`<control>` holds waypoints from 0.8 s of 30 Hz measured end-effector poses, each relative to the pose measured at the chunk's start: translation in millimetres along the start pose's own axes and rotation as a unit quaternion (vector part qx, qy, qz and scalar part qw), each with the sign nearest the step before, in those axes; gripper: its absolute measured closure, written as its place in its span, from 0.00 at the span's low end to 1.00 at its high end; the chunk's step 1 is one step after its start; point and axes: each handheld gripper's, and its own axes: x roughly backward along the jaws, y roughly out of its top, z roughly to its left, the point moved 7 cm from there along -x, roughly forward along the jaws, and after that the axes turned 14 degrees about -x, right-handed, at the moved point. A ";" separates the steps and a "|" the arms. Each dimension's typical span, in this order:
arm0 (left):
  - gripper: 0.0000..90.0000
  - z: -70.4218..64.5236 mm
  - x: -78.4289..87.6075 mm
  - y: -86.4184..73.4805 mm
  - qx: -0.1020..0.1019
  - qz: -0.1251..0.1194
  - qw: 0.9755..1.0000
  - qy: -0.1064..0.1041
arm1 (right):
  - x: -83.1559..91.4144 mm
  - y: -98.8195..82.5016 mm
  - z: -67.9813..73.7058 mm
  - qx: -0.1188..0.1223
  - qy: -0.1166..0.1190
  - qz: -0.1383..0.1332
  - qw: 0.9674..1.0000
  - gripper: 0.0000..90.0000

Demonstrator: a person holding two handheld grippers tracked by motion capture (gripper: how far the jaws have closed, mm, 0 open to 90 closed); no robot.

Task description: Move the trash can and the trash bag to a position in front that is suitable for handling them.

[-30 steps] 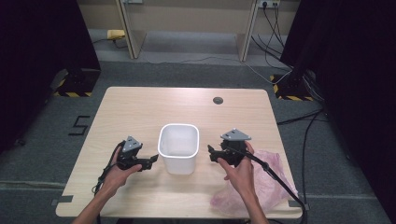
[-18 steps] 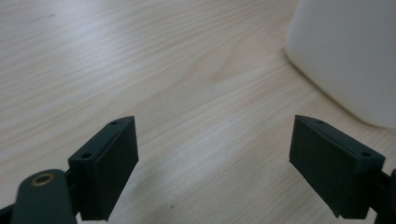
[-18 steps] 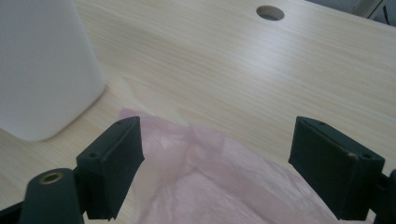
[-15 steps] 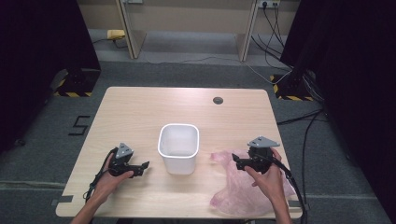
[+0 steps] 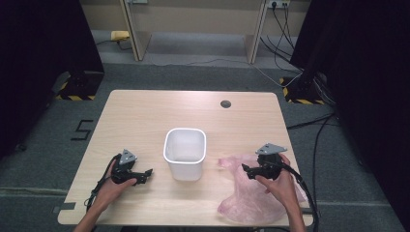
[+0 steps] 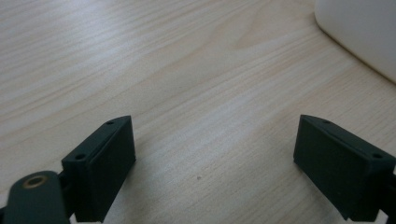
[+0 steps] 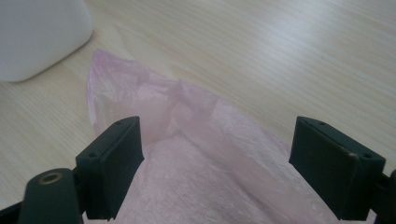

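- The right gripper [image 5: 245, 170] is held over the pink plastic bag [image 5: 246, 203], its jaws spread wide with nothing clamped between them.
- The pink plastic bag [image 7: 196, 154] is seen lying flat on the wooden table [image 5: 145, 116], right of the white bin [image 5: 184, 153], its near tip just beside the bin.
- The left gripper [image 5: 148, 175] is held low over bare wood left of the bin, jaws likewise parted and empty.
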 end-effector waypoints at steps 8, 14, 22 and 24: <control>0.11 -0.2 -0.5 0.2 -0.001 0.001 1.000 -0.002 | -13.3 3.9 7.0 0.024 0.001 0.011 1.000 0.29; 0.11 -0.2 -0.8 0.3 -0.002 0.003 1.000 -0.002 | -24.4 8.0 19.4 0.043 0.016 0.018 0.999 0.29; 0.10 -0.2 -1.1 0.5 -0.003 0.003 1.000 -0.003 | -43.5 6.8 36.4 0.078 0.034 0.046 0.995 0.32; 0.10 -0.2 -1.1 0.5 -0.003 0.003 1.000 -0.003 | -49.9 3.6 35.0 0.078 0.028 0.059 0.995 0.33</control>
